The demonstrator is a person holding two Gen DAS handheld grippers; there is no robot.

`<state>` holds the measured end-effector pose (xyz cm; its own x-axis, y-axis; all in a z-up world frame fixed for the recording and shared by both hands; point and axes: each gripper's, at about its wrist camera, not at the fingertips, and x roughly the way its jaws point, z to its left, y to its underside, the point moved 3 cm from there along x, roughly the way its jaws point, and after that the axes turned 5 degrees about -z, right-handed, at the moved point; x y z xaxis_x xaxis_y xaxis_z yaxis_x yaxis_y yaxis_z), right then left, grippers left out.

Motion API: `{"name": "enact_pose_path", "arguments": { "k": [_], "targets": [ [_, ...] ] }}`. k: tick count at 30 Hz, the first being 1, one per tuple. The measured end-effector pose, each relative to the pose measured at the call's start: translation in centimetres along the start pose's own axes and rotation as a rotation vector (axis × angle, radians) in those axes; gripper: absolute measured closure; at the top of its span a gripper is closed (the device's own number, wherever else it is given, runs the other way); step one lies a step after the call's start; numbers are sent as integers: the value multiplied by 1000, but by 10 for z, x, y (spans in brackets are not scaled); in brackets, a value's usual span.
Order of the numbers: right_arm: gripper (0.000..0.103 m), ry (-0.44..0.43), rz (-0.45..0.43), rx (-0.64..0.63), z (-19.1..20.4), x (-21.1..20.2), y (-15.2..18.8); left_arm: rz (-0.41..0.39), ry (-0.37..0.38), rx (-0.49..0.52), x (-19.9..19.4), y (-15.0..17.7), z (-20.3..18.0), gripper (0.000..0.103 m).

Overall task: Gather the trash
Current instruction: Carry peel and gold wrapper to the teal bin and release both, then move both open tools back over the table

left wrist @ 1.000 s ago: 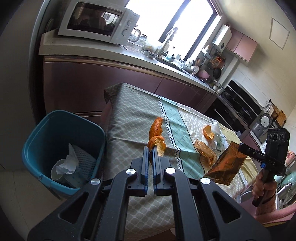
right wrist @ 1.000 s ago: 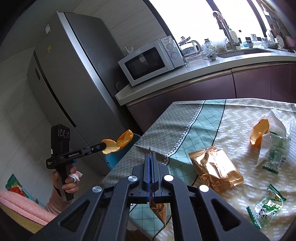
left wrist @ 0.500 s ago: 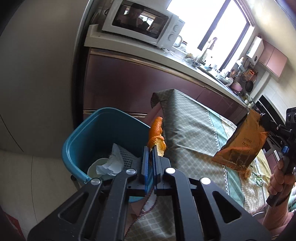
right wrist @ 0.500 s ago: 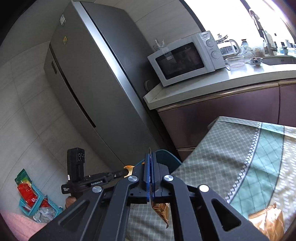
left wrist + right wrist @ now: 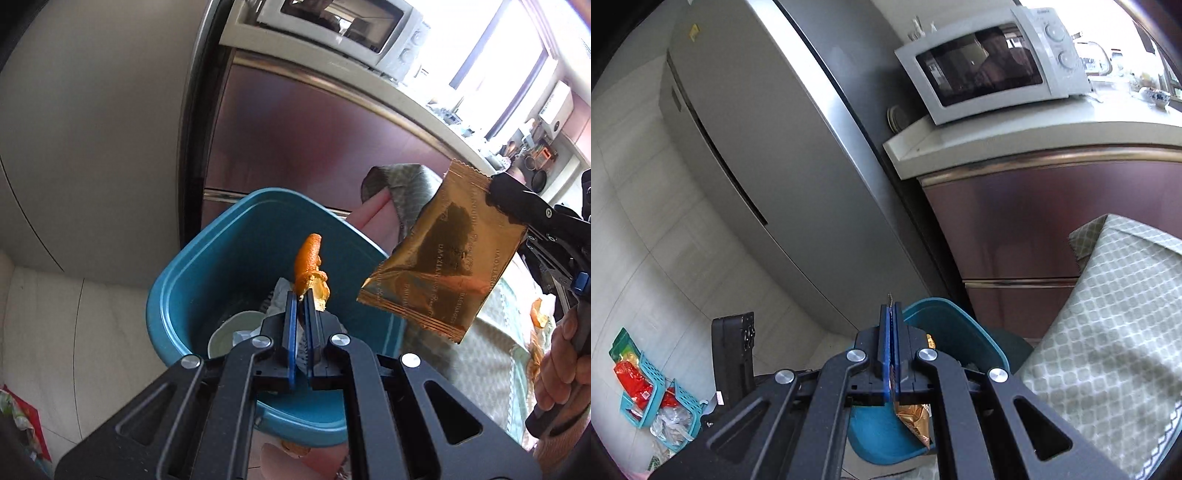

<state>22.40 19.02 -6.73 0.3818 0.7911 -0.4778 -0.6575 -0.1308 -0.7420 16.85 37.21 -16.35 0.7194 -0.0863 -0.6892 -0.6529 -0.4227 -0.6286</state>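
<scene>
Above blue bin (image 5: 177,280), left gripper (image 5: 302,295) pinches peel (image 5: 308,264); right gripper (image 5: 892,314) clamps wrapper (image 5: 443,258).

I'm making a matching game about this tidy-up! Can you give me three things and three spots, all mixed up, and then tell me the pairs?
Things:
1. orange peel
2. gold wrapper
3. white cup

Spots:
A. down inside the blue bin
B. pinched in the left gripper
C. pinched in the right gripper

Pairs: 1-B, 2-C, 3-A

Home kitchen: microwave (image 5: 993,62), fridge (image 5: 768,155), counter (image 5: 1015,136)
</scene>
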Motion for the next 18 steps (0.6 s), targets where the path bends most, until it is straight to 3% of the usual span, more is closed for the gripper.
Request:
{"name": "enact_pose_path", "arguments": {
  "k": [9, 18],
  "targets": [
    [98, 61, 74, 34, -19, 27, 13, 45, -19, -31, 41, 1, 5, 96],
    [94, 57, 65, 9, -18, -5, 21, -5, 47, 9, 28, -2, -20, 96]
  ]
}}
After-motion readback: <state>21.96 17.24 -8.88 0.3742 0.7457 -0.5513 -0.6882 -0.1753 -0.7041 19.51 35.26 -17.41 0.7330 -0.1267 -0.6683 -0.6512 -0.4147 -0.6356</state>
